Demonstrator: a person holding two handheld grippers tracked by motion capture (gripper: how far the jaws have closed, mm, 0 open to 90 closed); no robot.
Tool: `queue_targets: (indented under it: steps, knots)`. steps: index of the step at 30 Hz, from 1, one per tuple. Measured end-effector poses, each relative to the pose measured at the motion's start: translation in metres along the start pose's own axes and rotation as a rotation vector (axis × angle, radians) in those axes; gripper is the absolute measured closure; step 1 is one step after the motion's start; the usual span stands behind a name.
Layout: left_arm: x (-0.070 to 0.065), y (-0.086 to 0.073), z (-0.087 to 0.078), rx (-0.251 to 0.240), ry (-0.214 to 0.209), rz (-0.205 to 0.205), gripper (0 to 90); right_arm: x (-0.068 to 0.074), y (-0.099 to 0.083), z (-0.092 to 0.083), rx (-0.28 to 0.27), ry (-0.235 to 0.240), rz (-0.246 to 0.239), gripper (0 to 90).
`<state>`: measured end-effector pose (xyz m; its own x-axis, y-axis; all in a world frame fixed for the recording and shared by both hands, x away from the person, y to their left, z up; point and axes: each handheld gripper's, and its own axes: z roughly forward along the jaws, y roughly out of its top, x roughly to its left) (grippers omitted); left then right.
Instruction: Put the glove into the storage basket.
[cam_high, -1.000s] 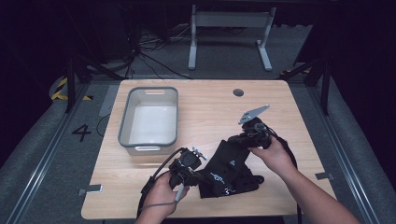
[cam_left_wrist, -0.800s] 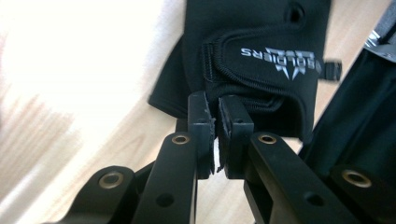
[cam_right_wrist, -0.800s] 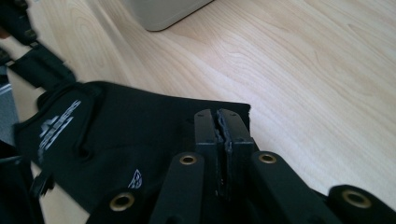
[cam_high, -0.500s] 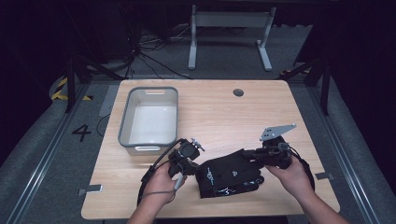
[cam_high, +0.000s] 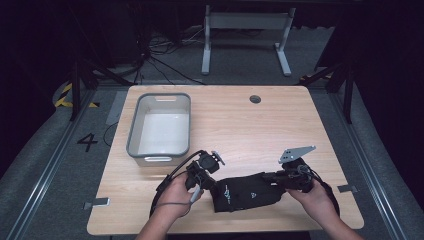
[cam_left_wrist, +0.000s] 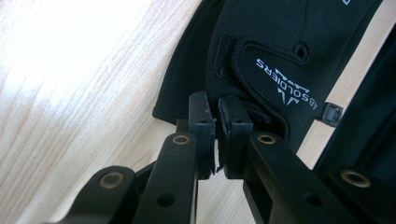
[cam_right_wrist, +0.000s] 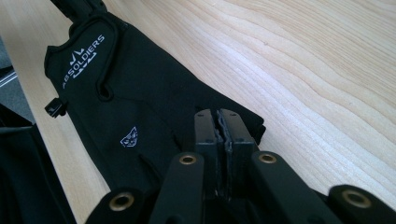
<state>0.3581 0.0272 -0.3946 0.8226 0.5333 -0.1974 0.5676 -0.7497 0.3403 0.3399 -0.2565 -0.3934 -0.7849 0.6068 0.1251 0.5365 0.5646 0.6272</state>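
Both pairs of jaws are nearly closed, each pinching one end of a black glove (cam_high: 245, 192) that lies flat on the near part of the wooden table (cam_high: 235, 125). In the left gripper view the left gripper (cam_left_wrist: 219, 121) has its two black pads clamped on the edge of the glove's cuff, beside the strap that bears white lettering. In the right gripper view the right gripper (cam_right_wrist: 222, 126) has its pads pressed almost together on the fingertip end of the same glove; a small white emblem shows on the fabric just to the left of them. Seen from the high view, the glove stretches left to right between the two tools, the left gripper (cam_high: 202, 170) at its left end and the right gripper (cam_high: 290, 175) at its right end, each held by a hand that comes in from the near edge. A grey three-cornered plate sits atop the right one.

Farther out, a grey bin (cam_high: 160, 125) with a pale inside stands on the left part of the table, just beyond the left gripper. A small dark round hole (cam_high: 255, 99) sits near the table's far edge. Around the table lies grey floor with rails at both sides, a painted numeral four (cam_high: 87, 142) at the left, a metal stand (cam_high: 245, 35) behind, and loose cables in the dark beyond.
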Motion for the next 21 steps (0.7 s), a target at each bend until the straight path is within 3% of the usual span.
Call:
queue_targets:
  steps: [8, 18, 21]
  knots:
    - [0.001, -0.001, -0.001, -0.015, 0.017, -0.004, 85.2, 0.000, 0.000, 0.000, -0.015, -0.003, -0.003, 87.3]
    - [0.004, 0.001, 0.008, 0.017, 0.022, 0.009, 84.6, 0.000, -0.003, 0.009, 0.009, -0.018, -0.011, 86.9]
    - [0.004, 0.001, 0.008, 0.008, 0.026, 0.004, 77.6, -0.001, -0.005, 0.010, 0.020, -0.044, -0.026, 82.6]
